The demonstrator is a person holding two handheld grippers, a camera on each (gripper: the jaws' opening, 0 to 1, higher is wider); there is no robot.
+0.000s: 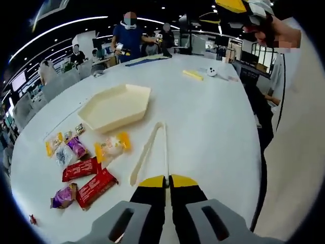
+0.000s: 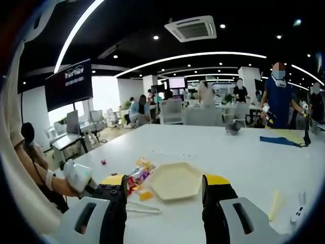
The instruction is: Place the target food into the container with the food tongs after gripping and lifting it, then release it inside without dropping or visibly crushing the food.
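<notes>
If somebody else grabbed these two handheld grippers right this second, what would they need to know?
Left gripper: fingers shut on the handle end of the food tongs, which lie on the white table.
Right gripper: open, holding nothing, held above the table.
The cream container is empty. Wrapped snacks lie loose beside it.
Done: tongs gripped, not lifted.
Left: raise the tongs, pinch one snack gently, carry it over the container, release it inside.

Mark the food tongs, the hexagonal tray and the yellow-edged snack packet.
food tongs (image 1: 148,152): left gripper view, middle of the left arm.
hexagonal tray (image 1: 90,116): left gripper view, near-left rim.
yellow-edged snack packet (image 1: 112,146): left gripper view, pale centre of the wrapper.
</notes>
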